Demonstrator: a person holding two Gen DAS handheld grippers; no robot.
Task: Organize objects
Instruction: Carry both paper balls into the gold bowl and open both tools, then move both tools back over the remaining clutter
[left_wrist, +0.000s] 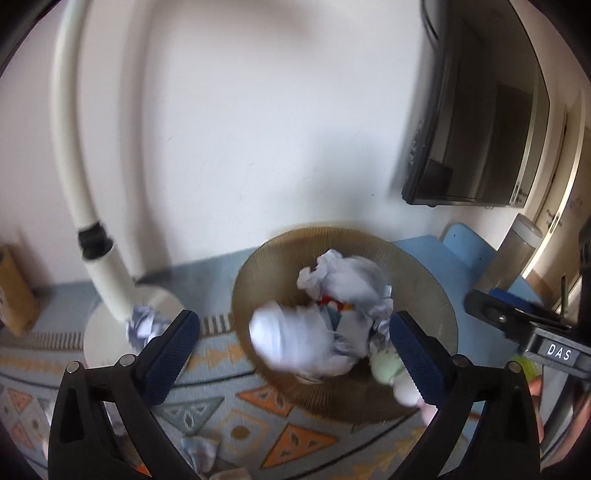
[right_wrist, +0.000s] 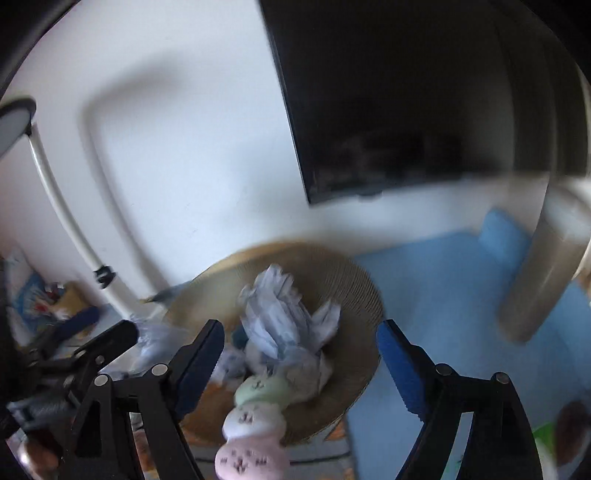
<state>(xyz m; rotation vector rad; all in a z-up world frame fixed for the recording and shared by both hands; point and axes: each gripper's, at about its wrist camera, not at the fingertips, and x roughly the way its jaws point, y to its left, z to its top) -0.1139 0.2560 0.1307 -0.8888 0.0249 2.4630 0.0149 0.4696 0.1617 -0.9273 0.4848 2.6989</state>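
Note:
A round brown basket (left_wrist: 258, 266) stands on the floor and holds crumpled white paper (left_wrist: 347, 277) and other small items. My left gripper (left_wrist: 295, 350) hangs open over it. A blurred white wad (left_wrist: 288, 339) sits between its fingers, clear of both pads. In the right wrist view my right gripper (right_wrist: 301, 369) is open above the same basket (right_wrist: 354, 280). Below it lie crumpled grey-white paper (right_wrist: 280, 325) and a soft toy (right_wrist: 255, 424) of stacked green, white and pink faces, draped over the near rim. That toy (left_wrist: 388, 369) also shows beside the left gripper's right finger.
A white floor lamp (left_wrist: 74, 147) with a round base stands left of the basket, with a crumpled paper ball (left_wrist: 142, 326) at its foot. A dark TV (left_wrist: 480, 129) hangs on the wall. A patterned rug (left_wrist: 258, 424), a blue mat (right_wrist: 443, 295) and a tall cylinder (right_wrist: 535, 277) surround the basket.

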